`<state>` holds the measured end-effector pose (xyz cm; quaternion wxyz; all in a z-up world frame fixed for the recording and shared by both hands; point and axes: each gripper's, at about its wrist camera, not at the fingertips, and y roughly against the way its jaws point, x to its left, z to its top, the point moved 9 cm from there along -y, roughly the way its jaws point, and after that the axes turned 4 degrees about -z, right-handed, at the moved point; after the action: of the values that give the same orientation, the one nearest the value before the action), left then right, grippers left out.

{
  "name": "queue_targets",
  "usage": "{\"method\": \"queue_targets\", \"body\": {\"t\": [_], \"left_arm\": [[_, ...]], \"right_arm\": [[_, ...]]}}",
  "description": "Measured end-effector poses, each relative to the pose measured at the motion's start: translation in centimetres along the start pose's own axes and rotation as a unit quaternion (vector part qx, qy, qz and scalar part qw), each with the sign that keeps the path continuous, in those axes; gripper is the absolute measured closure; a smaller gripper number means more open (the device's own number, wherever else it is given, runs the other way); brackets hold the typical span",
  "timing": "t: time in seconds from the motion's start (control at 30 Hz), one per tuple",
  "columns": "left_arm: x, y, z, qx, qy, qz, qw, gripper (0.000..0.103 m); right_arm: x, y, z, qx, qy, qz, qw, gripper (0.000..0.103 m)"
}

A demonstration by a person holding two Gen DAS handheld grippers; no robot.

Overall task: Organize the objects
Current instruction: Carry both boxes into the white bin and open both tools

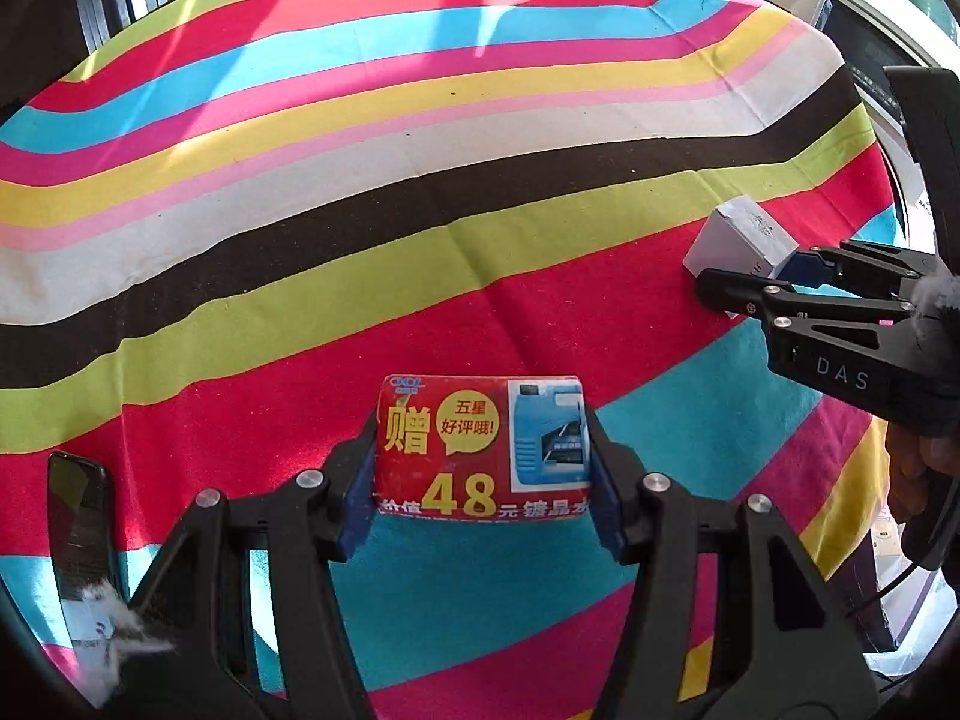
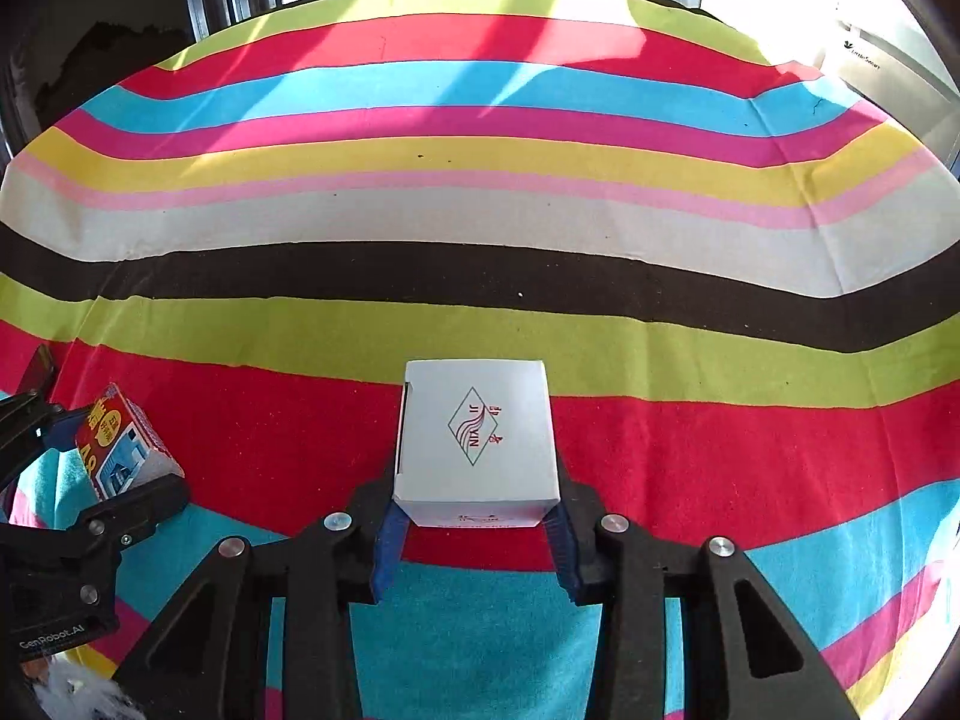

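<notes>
The left tongs [image 1: 483,480] are clamped on a red box [image 1: 483,447] (printed with a blue jug), both blue pads pressing its sides over the striped cloth [image 1: 420,180] on the counter. Only the left wrist view shows a dark phone [image 1: 78,516] lying on the cloth at the left edge. The right tongs [image 2: 477,531] grip a white box [image 2: 477,438] at its near end, jaws closed in on it; only the right wrist view shows its diamond logo squarely. Contents of either box cannot be told. The two boxes are well apart.
</notes>
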<state>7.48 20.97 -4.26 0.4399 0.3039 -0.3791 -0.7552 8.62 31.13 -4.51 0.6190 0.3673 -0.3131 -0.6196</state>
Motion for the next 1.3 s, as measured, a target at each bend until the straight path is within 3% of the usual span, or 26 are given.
{"method": "queue_targets", "body": {"t": [0.37,0.57,0.67,0.8,1.03,1.13,1.23,1.3], "left_arm": [[-10.2,0.5,-2.0,0.015,-0.026,-0.079,0.9964,0.041],[-18.2,1.7,-4.0,0.024,-0.040,-0.157,0.9866,0.041],[-22.5,2.6,-5.1,0.029,-0.042,-0.205,0.9775,0.041],[-26.9,3.1,-6.7,0.034,-0.058,-0.219,0.9733,0.041],[-30.5,2.0,-10.0,0.057,-0.072,-0.197,0.9761,0.040],[-31.4,2.1,-10.3,0.065,-0.078,-0.190,0.9766,0.027],[-31.8,2.4,-10.5,0.072,-0.080,-0.188,0.9762,0.011],[-31.7,2.8,-10.6,0.072,-0.088,-0.179,0.9772,0.008]], "right_arm": [[-8.6,6.0,-9.9,0.029,-0.048,-0.060,0.997,0.062],[-14.6,9.9,-16.0,0.049,-0.086,-0.110,0.989,0.062],[-17.2,12.0,-19.1,0.055,-0.118,-0.122,0.984,0.062],[-19.4,13.7,-23.4,0.062,-0.151,-0.146,0.976,0.062],[-21.1,15.1,-28.7,0.052,-0.231,-0.165,0.957,0.061],[-21.9,15.7,-30.0,0.051,-0.260,-0.165,0.950,0.059],[-22.6,16.0,-30.0,0.050,-0.270,-0.169,0.946,0.045],[-23.0,16.1,-30.1,0.047,-0.284,-0.175,0.942,0.034]]}}
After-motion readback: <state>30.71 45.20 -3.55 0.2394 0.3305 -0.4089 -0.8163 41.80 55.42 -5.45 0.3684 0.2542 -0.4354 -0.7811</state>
